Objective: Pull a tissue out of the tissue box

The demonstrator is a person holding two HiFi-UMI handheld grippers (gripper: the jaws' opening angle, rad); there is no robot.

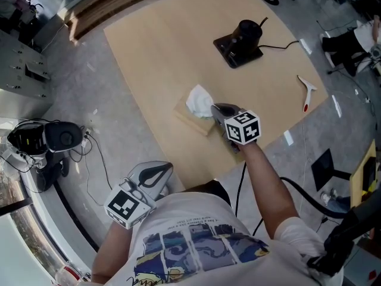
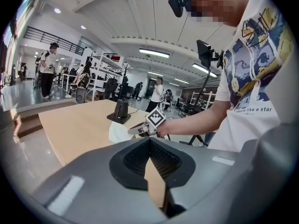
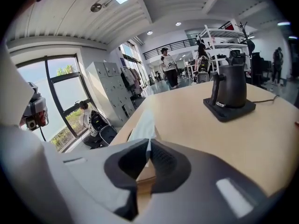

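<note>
White tissue point(image 3: 144, 125) pinched in jaws of right gripper point(image 3: 149, 142), above wooden tissue box point(image 1: 189, 120), left gripper point(image 2: 149, 140) jaws closed, empty.

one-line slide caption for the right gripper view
Right claw pinches the white tissue above its wooden box; a black kettle stands farther along the table.

Head camera looks steeply down at the table point(image 1: 161, 64); gripper cameras ride low behind their jaws; all catch the kettle point(image 3: 229, 90).

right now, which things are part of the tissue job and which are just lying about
Job: tissue; box; right gripper, shut on the tissue.
Lying about: kettle; white tool; left gripper, shut and empty.
</note>
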